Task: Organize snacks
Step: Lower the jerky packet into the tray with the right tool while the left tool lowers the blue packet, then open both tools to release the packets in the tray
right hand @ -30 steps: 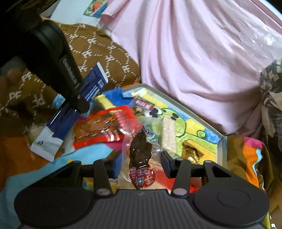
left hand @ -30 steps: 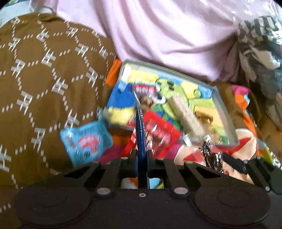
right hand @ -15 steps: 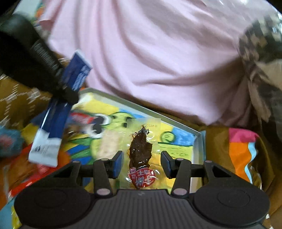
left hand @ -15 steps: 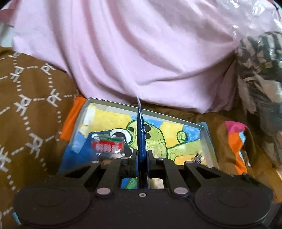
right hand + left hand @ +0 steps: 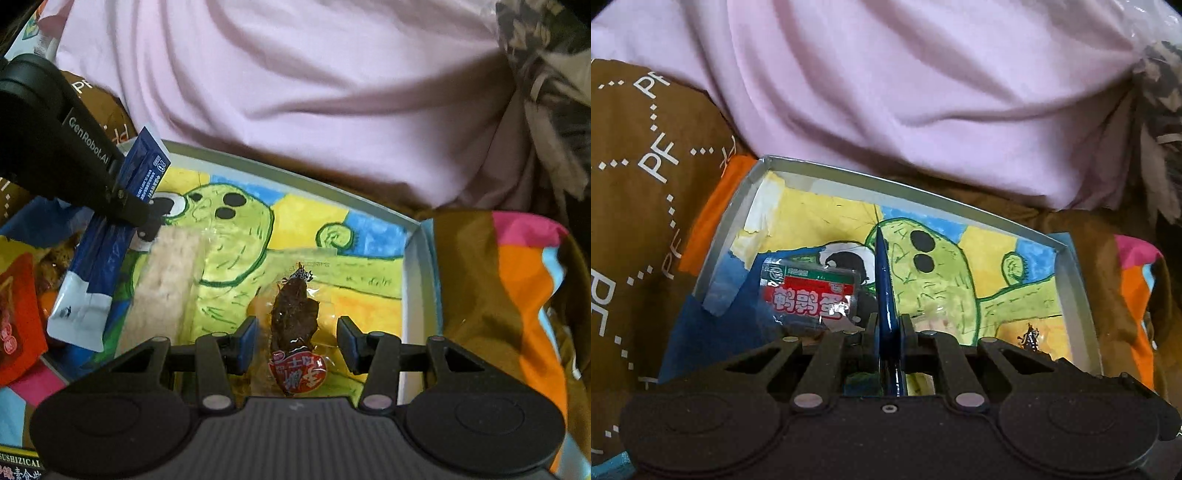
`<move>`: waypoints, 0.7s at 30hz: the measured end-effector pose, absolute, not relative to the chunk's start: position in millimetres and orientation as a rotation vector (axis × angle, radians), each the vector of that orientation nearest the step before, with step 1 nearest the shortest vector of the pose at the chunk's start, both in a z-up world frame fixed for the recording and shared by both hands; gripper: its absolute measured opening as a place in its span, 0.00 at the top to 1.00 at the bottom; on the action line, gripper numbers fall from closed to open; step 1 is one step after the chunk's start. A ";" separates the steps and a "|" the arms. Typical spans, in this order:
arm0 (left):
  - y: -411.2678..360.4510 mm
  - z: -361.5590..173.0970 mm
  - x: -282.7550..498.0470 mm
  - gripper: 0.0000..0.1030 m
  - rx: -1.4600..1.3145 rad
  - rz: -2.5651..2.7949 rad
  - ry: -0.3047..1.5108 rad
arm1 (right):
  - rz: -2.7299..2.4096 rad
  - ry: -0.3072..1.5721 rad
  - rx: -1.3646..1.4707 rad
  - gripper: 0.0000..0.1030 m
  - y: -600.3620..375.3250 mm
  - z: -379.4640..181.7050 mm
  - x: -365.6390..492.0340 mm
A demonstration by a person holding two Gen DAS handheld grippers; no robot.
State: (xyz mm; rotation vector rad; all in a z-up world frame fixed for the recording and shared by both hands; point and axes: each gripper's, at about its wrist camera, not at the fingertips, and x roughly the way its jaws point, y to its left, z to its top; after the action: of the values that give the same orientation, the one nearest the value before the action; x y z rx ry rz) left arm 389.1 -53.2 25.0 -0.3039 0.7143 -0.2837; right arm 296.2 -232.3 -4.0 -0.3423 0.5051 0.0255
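Left wrist view: left hand-held gripper (image 5: 888, 328) pinches a blue sachet (image 5: 884, 280) edge-on over the cartoon-lined tray (image 5: 1071, 280). Right wrist view: right hand-held gripper (image 5: 295, 341) sits half-spread around a clear dark-snack packet (image 5: 293, 321), also over the tray; can't tell if the pads touch it

red snack packet (image 5: 16, 328) cut off at left edge, box label (image 5: 18, 469) cropped at bottom corner

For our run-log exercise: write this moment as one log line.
left gripper: shut on blue sachet | right gripper: holds jerky pack | both over tray
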 end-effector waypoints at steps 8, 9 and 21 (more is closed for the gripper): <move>-54.0 21.9 396.3 0.68 -0.217 -0.204 0.729 | 0.035 0.504 -0.348 0.40 -225.2 -5.0 299.3; -52.8 22.2 395.6 0.64 -0.209 -0.202 0.726 | 0.030 0.506 -0.346 0.37 -224.7 -4.5 298.9; -42.2 49.9 366.4 0.19 -0.185 -0.150 0.657 | 0.000 0.446 -0.279 0.00 -229.8 20.5 274.6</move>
State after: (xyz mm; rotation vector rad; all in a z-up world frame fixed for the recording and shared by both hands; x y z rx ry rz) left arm 366.4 -42.2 49.9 -0.1851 0.6566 -0.1495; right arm 274.6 -229.8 20.5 -0.2792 0.4464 -0.0004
